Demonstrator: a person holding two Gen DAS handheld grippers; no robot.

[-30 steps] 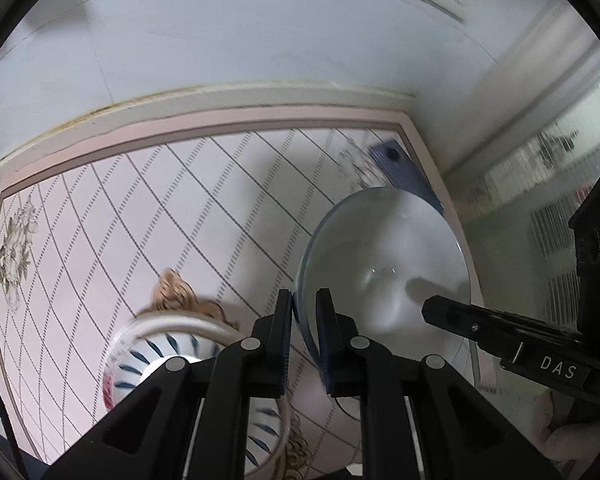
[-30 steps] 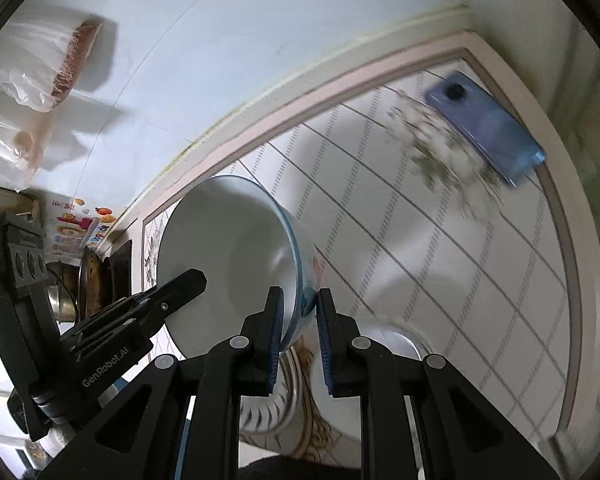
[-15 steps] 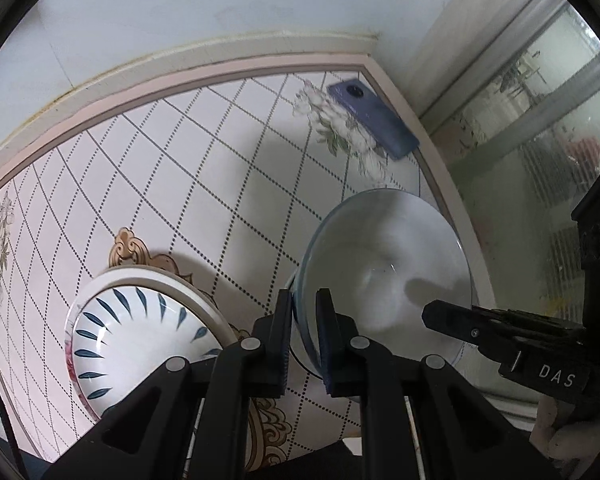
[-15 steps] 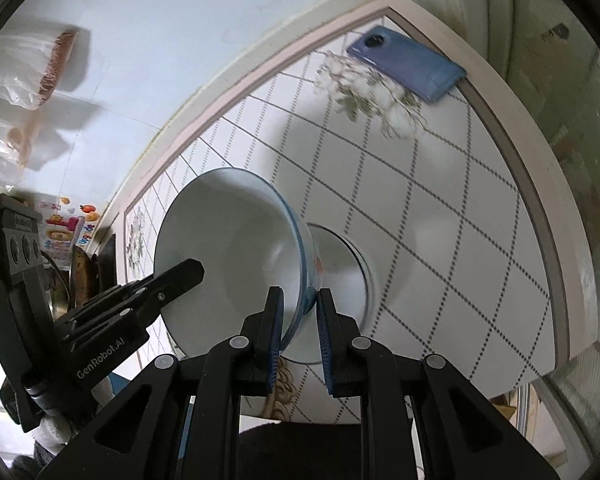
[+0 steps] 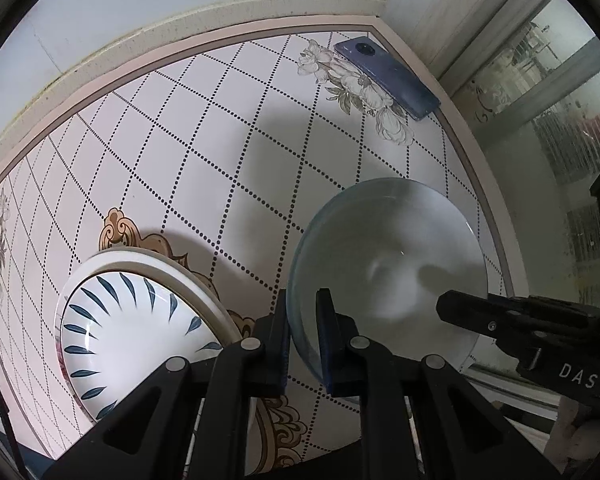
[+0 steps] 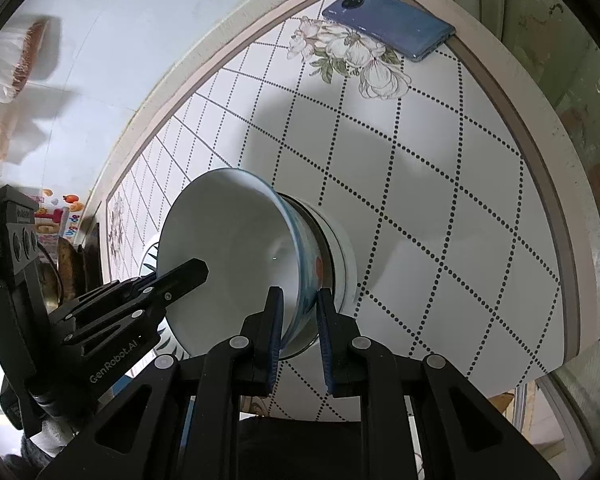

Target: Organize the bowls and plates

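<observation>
A white bowl with a blue rim point(image 5: 388, 268) point(image 6: 236, 256) is held between both grippers above the table. My left gripper point(image 5: 302, 332) is shut on its left rim. My right gripper point(image 6: 298, 328) is shut on its right rim; its finger point(image 5: 500, 320) shows in the left wrist view. The bowl hangs tilted over a second white dish point(image 6: 342, 256) that sits beneath it; whether they touch I cannot tell. A white plate with blue leaf marks point(image 5: 132, 336) rests on a larger white plate at the lower left.
A blue phone point(image 5: 386, 76) point(image 6: 388, 24) lies at the far right corner of the tiled table point(image 5: 220, 128). A wall runs behind. A glass door point(image 5: 560, 120) is to the right. Plastic bags point(image 6: 8, 80) hang at the left.
Both grippers have carried the bowl lower and back toward the near side of the table. The phone now appears farther away, and the leaf plate shows more fully.
</observation>
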